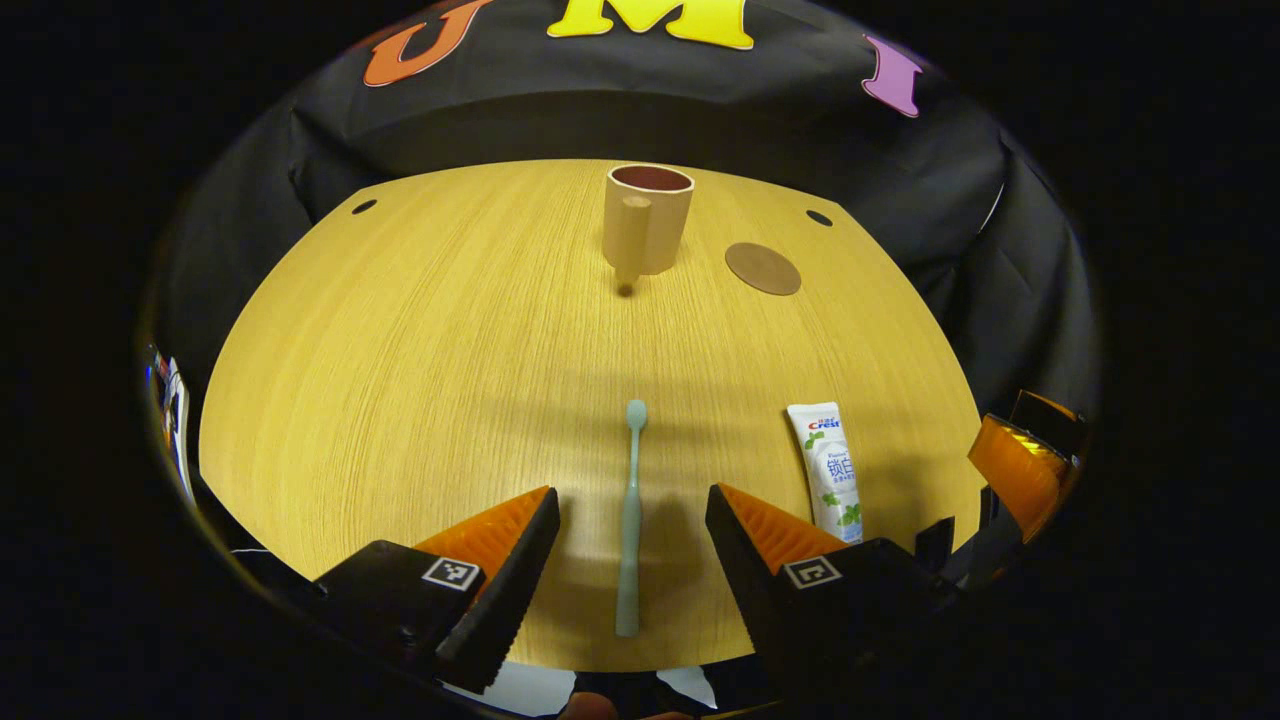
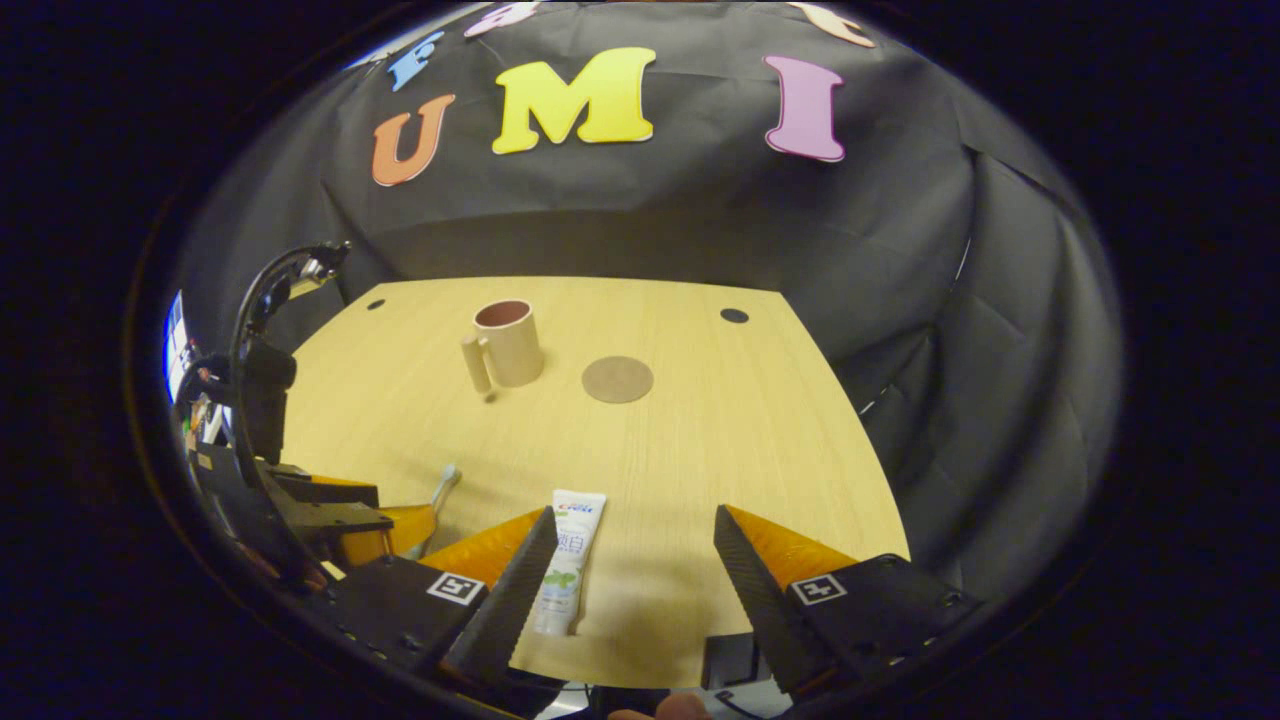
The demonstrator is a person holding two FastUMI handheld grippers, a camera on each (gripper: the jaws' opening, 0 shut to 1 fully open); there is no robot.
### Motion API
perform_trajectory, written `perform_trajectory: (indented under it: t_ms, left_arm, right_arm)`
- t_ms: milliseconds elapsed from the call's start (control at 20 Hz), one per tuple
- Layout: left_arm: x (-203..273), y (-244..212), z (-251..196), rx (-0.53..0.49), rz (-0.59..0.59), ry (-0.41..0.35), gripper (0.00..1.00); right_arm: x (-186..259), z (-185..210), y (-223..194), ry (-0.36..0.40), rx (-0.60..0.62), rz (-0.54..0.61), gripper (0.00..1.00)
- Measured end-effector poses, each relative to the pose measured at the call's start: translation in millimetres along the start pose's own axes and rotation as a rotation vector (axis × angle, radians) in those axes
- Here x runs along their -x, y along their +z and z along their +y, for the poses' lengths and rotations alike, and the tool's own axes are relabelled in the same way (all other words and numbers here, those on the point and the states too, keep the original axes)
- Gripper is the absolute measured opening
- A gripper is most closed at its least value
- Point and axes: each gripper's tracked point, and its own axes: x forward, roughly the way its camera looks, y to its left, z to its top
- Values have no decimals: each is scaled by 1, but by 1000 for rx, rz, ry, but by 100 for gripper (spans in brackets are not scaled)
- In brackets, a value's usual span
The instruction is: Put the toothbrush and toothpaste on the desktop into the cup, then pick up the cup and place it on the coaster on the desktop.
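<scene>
Both grippers, left gripper (image 1: 632,530) and right gripper (image 2: 632,560), hung with jaws apart; toothbrush (image 1: 630,520) and toothpaste (image 1: 830,470) lay at the desk's six o'clock, cup (image 1: 647,220) at twelve beside the bare coaster (image 1: 762,268).

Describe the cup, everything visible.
The cup is a tan mug with a matte look, a pale rim and a darker reddish-brown inside; material cannot be told for sure. A straight, peg-like handle runs down its near side. It stands upright toward the far side of the wooden desktop, apparently empty. The round brown coaster lies beside it, apart. Nothing touches the cup but the desktop; the right gripper view shows the same.
</scene>
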Motion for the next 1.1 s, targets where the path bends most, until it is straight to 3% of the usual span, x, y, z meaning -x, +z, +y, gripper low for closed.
perform_trajectory:
  t_ms: [250,450,550,850,950,1000,1100]
  left_arm:
    - [-20,-7,2,-24,53,-1,85]
    - [-25,-9,0,-34,84,12,76]
    - [-27,-13,-1,-8,109,12,65]
    - [-29,-14,2,-24,139,29,58]
    - [-29,-13,10,-32,146,67,55]
    - [-29,-12,12,-26,143,76,41]
    - [-31,-12,9,-32,143,71,28]
  right_arm:
    - [-4,-4,-8,-12,-7,38,92]
    - [-8,-1,-13,-12,-3,59,98]
    - [-10,6,-19,1,-3,83,95]
    - [-13,24,-33,40,7,140,95]
    - [-16,27,-35,40,4,155,95]
    - [-17,27,-38,40,1,163,95]
    - [-18,28,-41,38,-7,178,95]
